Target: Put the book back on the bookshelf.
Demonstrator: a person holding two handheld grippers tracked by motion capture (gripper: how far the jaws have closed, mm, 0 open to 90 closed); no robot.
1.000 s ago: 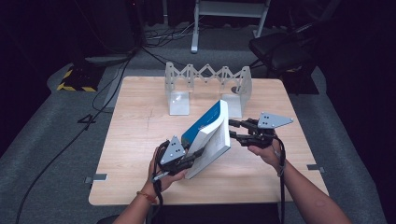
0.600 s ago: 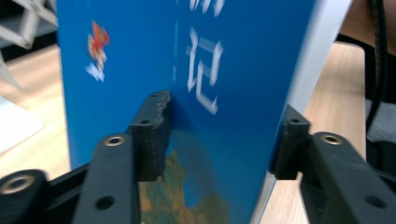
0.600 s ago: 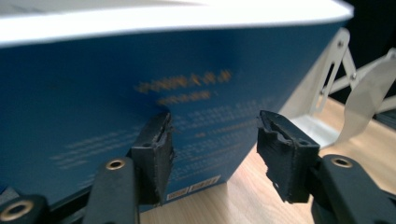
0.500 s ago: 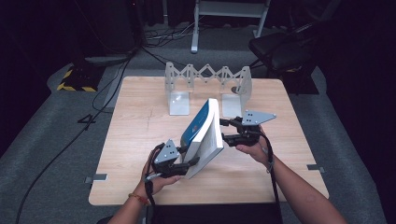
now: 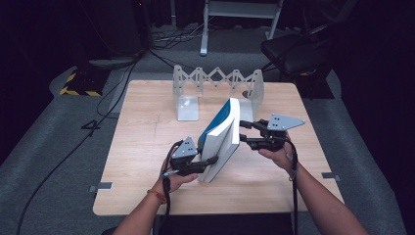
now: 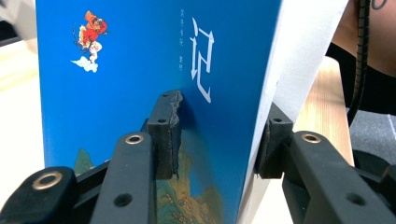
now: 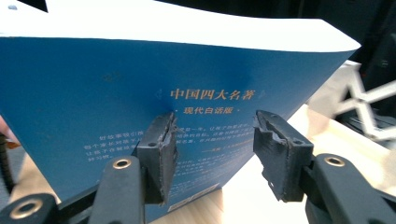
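Book [image 5: 222,137] tilted on edge near table [image 5: 147,161] centre, short of rack [image 5: 215,85] at far edge; left gripper [image 6: 217,135] clamping its near corner, jaws just closing; right gripper [image 7: 212,149] apart, ungripped, just closing; risk: toppling flat or slipping from single corner hold.

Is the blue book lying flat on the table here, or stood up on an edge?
On edge, tilted. The blue book rests its lower edge on the table and leans, with the left gripper clamped across it.
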